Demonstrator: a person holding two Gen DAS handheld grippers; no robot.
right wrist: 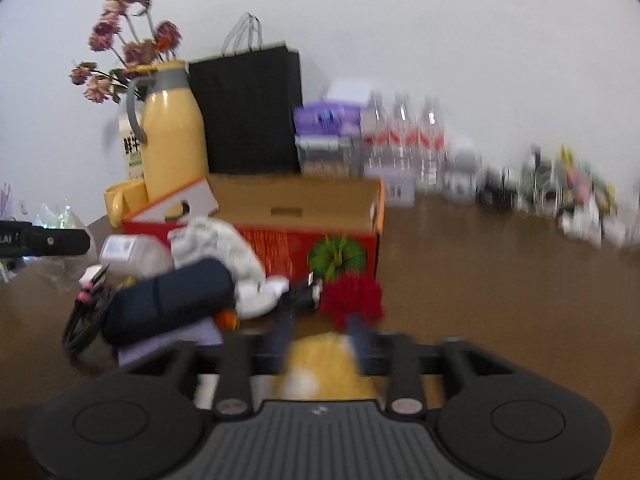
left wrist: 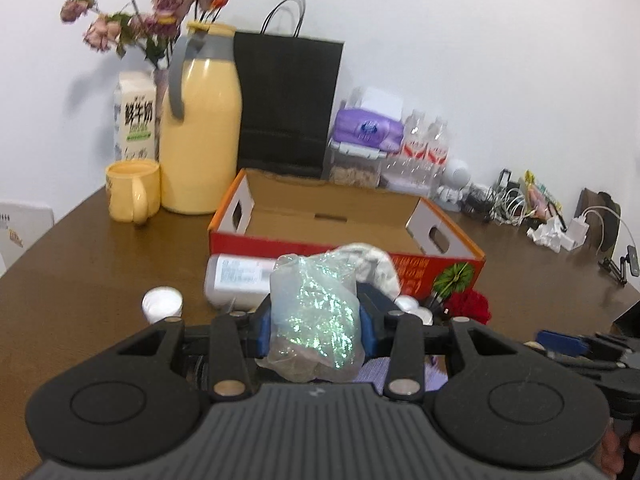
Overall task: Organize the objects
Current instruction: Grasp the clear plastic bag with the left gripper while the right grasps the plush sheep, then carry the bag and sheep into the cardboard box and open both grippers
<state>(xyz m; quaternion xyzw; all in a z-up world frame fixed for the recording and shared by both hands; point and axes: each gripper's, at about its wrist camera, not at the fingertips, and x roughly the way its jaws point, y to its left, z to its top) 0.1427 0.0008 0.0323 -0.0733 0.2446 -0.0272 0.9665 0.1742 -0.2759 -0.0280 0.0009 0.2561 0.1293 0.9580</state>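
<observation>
My left gripper (left wrist: 316,304) is shut on a clear plastic bag (left wrist: 316,320) with a shimmering green sheen, held above the brown table (left wrist: 80,280). Behind it stands an open red cardboard box (left wrist: 440,258), nothing visible inside. In the blurred right wrist view a round yellow object (right wrist: 324,364) fills the gap of my right gripper (right wrist: 320,332); blur hides whether the pads press on it. In front of the box (right wrist: 280,240) lie a dark blue pouch (right wrist: 168,300), a crumpled white cloth (right wrist: 216,240), a white bottle (left wrist: 236,280) on its side, and a red pompom flower (right wrist: 352,300).
Along the back wall stand a yellow thermos jug (left wrist: 200,132), a yellow mug (left wrist: 132,192), a milk carton (left wrist: 134,120), a black paper bag (left wrist: 288,104), water bottles (left wrist: 424,148) and dried flowers (left wrist: 156,4). Black cables (right wrist: 80,328) lie left of the pouch. Cluttered chargers (left wrist: 520,204) sit far right.
</observation>
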